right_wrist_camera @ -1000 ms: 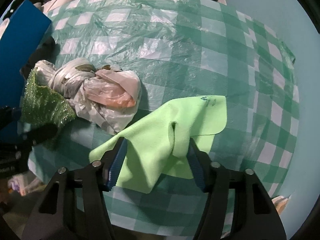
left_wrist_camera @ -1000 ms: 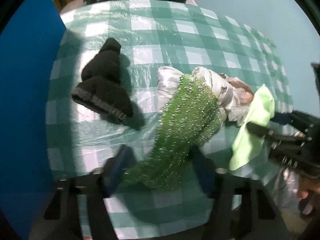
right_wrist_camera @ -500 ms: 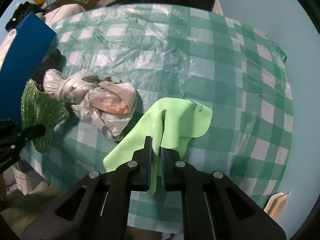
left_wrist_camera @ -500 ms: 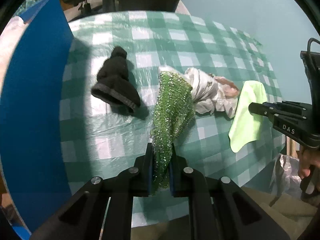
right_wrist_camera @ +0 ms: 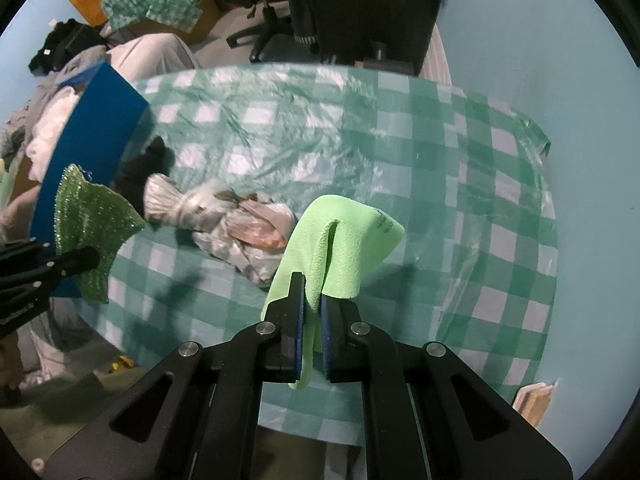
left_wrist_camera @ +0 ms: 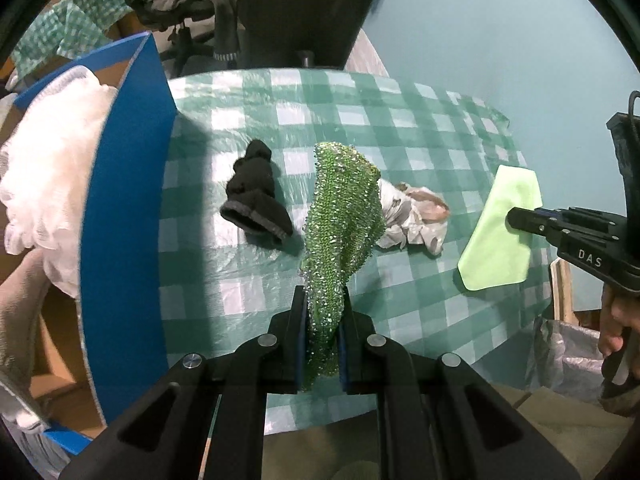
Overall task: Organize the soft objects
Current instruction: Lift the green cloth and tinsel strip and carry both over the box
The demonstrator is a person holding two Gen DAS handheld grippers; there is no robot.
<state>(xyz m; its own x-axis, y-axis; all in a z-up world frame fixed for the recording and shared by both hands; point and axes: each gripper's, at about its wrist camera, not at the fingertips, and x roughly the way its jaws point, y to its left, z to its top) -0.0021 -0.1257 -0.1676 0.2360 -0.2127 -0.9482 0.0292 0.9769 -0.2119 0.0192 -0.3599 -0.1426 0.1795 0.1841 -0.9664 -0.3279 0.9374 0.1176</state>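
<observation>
My left tool pinches the sparkly green scrubbing cloth, my right tool the lime microfiber cloth, both lifted above the worktop. Next, I reckon: into the blue box.

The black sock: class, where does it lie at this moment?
In the left wrist view the black sock lies on the checked tablecloth, left of the hanging sparkly green cloth and right of the blue box wall.
</observation>
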